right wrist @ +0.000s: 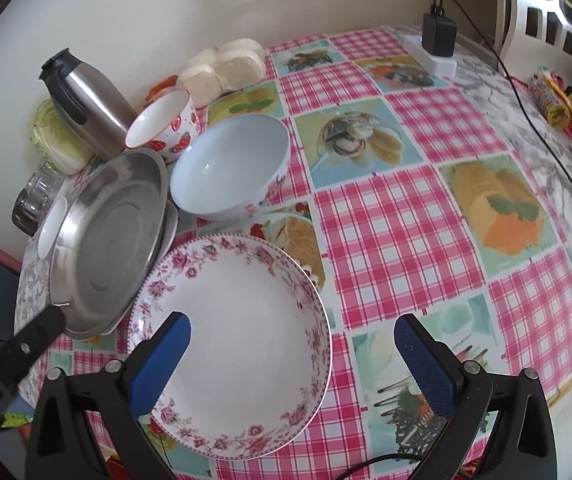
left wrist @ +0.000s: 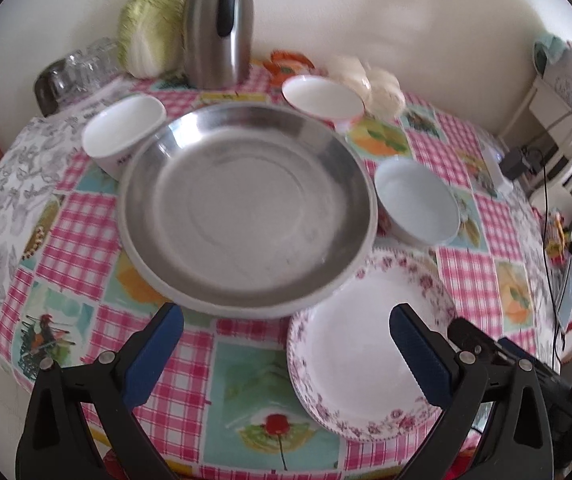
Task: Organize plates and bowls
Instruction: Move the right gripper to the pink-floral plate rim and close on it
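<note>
Both grippers hang wide open and empty above a table (right wrist: pixel 426 184) covered in a pink-checked cloth with food pictures. The left gripper (left wrist: pixel 286 356), its blue-padded fingers (left wrist: pixel 153 360) spread as far as they go, points down at the near edge of the table, with nothing between its pads; its right finger stands over the flower-rimmed plate (left wrist: pixel 362 360), and its left finger over the cloth just short of the steel plate (left wrist: pixel 245 204). The right gripper (right wrist: pixel 294 364), its jaws just as wide and holding nothing, hovers over the flower-rimmed plate (right wrist: pixel 241 340), its left finger (right wrist: pixel 161 360) above the plate's white middle and its right finger over the bare cloth beside it. In the right wrist view the tip of the left gripper shows at the lower left, close to the steel plate's (right wrist: pixel 105 248) near rim. The steel plate rests on top of a white plate (left wrist: pixel 189 300), whose rim shows beneath it, and its edge overlaps the flower-rimmed plate. Around it stand three bowls: a pale blue bowl (right wrist: pixel 229 164) just to its right, a strawberry-patterned bowl (right wrist: pixel 165 124) behind, and a white bowl (left wrist: pixel 121 132) at its far left. Along the wall at the back stand a steel thermos jug (left wrist: pixel 221 28), a cabbage (left wrist: pixel 149 28), some glass jars (left wrist: pixel 77 68) and a bag of white buns (right wrist: pixel 225 68). A black charger (right wrist: pixel 440 34) sits plugged into a white power strip at the far right.
</note>
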### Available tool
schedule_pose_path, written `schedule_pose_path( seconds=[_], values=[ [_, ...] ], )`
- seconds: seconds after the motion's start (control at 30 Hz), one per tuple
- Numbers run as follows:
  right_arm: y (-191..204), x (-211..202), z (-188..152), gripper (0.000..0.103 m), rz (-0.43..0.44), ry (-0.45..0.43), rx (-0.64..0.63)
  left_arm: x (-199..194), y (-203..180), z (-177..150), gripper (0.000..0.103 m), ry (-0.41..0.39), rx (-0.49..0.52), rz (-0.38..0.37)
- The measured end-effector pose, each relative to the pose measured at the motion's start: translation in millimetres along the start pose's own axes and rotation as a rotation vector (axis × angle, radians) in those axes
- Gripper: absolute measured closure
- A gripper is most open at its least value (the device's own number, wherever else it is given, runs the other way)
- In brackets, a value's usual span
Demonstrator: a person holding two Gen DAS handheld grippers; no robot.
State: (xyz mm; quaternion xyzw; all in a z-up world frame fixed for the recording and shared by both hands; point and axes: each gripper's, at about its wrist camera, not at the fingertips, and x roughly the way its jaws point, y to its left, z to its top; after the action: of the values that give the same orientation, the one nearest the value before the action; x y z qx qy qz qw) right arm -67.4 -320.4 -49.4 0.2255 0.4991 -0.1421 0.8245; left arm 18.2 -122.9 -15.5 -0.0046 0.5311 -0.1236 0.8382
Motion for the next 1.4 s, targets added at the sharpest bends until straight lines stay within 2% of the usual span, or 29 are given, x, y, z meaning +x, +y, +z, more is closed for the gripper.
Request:
schedule_pose_path(
  seconds=[0.23, 0.3, 0.53, 0.6, 0.9, 1.0, 1.07, 1.4],
  values=[
    [0, 9, -3, 0.001, 0.005, 0.037, -0.007, 8, -8, -8, 0.001, 0.058, 0.033, -0.002],
    [-2, 12, -3, 0.002, 0.005, 0.052, 0.001, 15, -9, -9, 0.004, 0.089, 0.035, -0.009],
    [-7, 22, -4, 0.011, 0.031, 0.087, 0.022, 23, -10, -12, 0.007, 0.126, 0.035, -0.014],
    [-9, 25, -5, 0.013, 0.047, 0.102, 0.028, 27, -10, -13, 0.018, 0.140, 0.030, -0.014],
    [-16, 41, -6, 0.019, 0.079, 0.157, 0.062, 46, -8, -15, 0.031, 0.205, 0.006, -0.045],
    [-23, 45, -6, 0.030, 0.090, 0.169, 0.087, 52, -9, -16, 0.040, 0.219, 0.004, -0.049],
    [-27, 45, -6, 0.039, 0.096, 0.165, 0.099, 57, -11, -15, 0.042, 0.231, 0.002, -0.051],
    [-39, 48, 3, 0.066, 0.148, 0.146, 0.110, 85, -21, -14, 0.067, 0.282, -0.009, -0.067]
  ],
)
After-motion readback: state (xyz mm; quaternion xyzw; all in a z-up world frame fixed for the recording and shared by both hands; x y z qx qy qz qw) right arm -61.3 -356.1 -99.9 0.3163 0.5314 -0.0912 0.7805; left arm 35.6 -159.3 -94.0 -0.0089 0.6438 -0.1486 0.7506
